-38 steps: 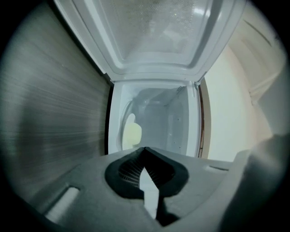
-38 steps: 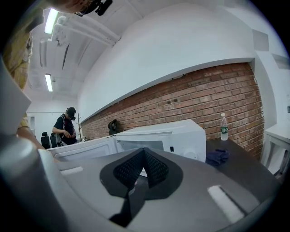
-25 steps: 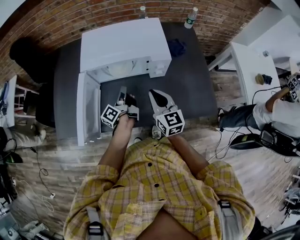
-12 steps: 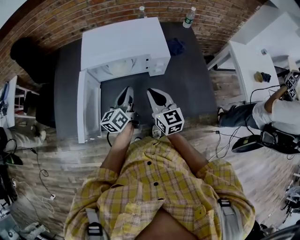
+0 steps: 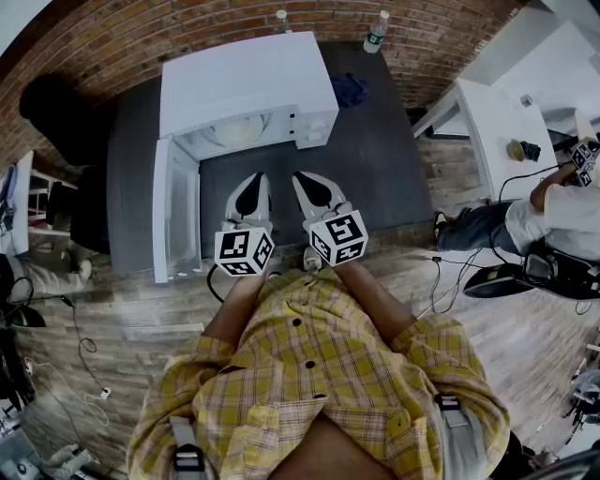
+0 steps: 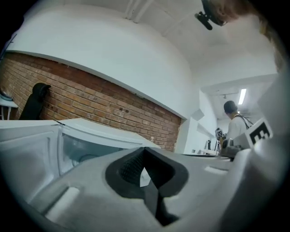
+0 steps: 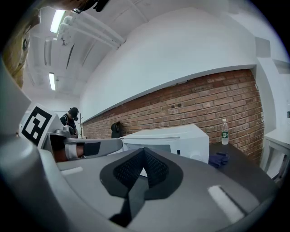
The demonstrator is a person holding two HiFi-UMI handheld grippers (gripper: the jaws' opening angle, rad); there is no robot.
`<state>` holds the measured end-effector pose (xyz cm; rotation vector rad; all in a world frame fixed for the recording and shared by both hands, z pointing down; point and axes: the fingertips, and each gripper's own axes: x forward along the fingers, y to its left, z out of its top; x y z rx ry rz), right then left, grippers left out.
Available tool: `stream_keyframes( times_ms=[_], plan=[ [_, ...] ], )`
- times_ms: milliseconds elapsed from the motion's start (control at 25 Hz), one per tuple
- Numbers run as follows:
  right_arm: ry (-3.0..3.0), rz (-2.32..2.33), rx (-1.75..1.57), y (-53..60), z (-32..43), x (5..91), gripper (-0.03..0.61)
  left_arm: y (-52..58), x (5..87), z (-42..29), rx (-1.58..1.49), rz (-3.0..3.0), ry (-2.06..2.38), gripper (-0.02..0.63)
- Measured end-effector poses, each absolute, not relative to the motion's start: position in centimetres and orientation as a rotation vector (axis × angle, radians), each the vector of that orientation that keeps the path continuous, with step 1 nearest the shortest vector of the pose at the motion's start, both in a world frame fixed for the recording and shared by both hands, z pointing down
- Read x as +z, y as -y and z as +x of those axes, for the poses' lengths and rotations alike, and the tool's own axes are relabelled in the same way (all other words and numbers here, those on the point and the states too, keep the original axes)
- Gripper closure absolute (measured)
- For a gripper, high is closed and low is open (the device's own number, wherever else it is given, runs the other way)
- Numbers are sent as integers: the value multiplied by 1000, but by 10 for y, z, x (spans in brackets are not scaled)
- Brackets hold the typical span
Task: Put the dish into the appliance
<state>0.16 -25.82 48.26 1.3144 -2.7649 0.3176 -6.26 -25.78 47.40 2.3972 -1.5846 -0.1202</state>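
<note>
A white microwave (image 5: pixel 248 89) stands at the back of the dark table (image 5: pixel 375 178); its door (image 5: pixel 176 211) hangs open to the left. A pale dish (image 5: pixel 234 132) lies inside the cavity. My left gripper (image 5: pixel 251 187) and right gripper (image 5: pixel 311 187) hover side by side over the table's front part, both pointing at the microwave and well short of it. Each is shut with nothing between its jaws. From the left gripper view the shut left gripper (image 6: pixel 145 152) faces the open microwave (image 6: pixel 86 140). The right gripper view has the shut right gripper (image 7: pixel 144 156) below the microwave (image 7: pixel 172 136).
Two water bottles (image 5: pixel 375 33) (image 5: pixel 281 17) stand against the brick wall. A blue cloth (image 5: pixel 352 92) lies right of the microwave. A white table (image 5: pixel 502 127) and a seated person (image 5: pixel 562 220) are at the right, and a black object (image 5: pixel 52 108) at the left.
My left gripper has swung round and straightened, now lying parallel to the right one with its marker cube nearer my body. The right gripper has barely shifted.
</note>
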Motion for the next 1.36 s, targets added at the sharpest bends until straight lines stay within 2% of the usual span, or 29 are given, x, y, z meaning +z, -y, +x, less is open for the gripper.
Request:
stream_keyframes(
  times_ms=[480,1360],
  plan=[
    [2753,1363,278,260,9,477,578,249,459,-49,32,2566,1680,615],
    [2754,1403,254,255,16,472,578,245,464,-35,74,2602,1645,617]
  ],
)
